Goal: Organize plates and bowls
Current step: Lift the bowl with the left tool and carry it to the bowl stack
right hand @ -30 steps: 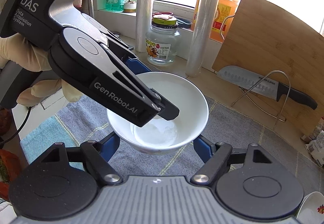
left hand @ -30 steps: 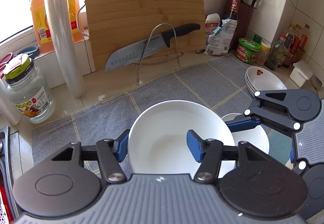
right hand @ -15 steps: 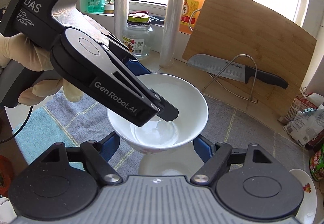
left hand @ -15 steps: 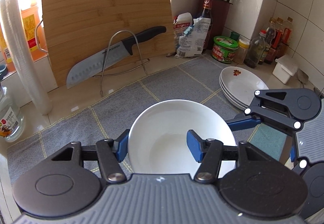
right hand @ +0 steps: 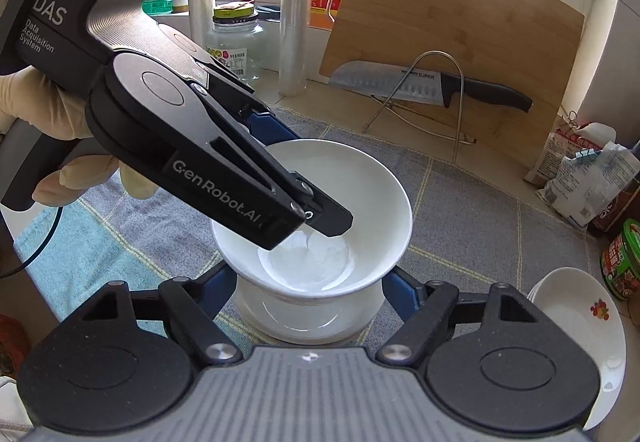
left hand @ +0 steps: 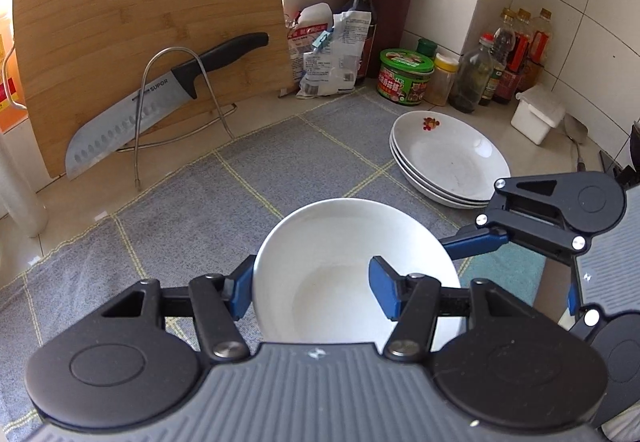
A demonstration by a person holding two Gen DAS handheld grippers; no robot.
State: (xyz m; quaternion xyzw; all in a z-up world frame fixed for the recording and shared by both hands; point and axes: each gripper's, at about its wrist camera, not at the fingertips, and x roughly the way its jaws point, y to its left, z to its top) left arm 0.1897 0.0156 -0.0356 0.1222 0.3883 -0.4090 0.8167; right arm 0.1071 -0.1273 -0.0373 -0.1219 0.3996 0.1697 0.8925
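A white bowl (left hand: pixel 340 266) hangs over the grey checked mat (left hand: pixel 280 162). My left gripper (left hand: pixel 312 282) is shut on its near rim, one blue pad inside and one outside. My right gripper (right hand: pixel 308 286) grips the same bowl (right hand: pixel 360 202) low down, a pad against each side. Just beneath it, other white bowls (right hand: pixel 304 322) sit stacked on the mat, partly hidden. A stack of white plates (left hand: pixel 448 158) with a small red motif lies to the right. A gloved hand (right hand: pixel 24 114) holds the left gripper.
A bamboo cutting board (left hand: pixel 152 42) leans at the back with a knife (left hand: pixel 160 102) on a wire rack. Bags, a dark sauce bottle (left hand: pixel 364 14), a green-lidded tub (left hand: pixel 404 78) and condiment bottles crowd the back right corner. A film roll (right hand: pixel 294 10) and a glass jar (right hand: pixel 236 42) stand by the window.
Both grippers have carried the bowl together to the right over the mat. The plate stack is now nearer, and stacked bowls have come into sight right under the held bowl.
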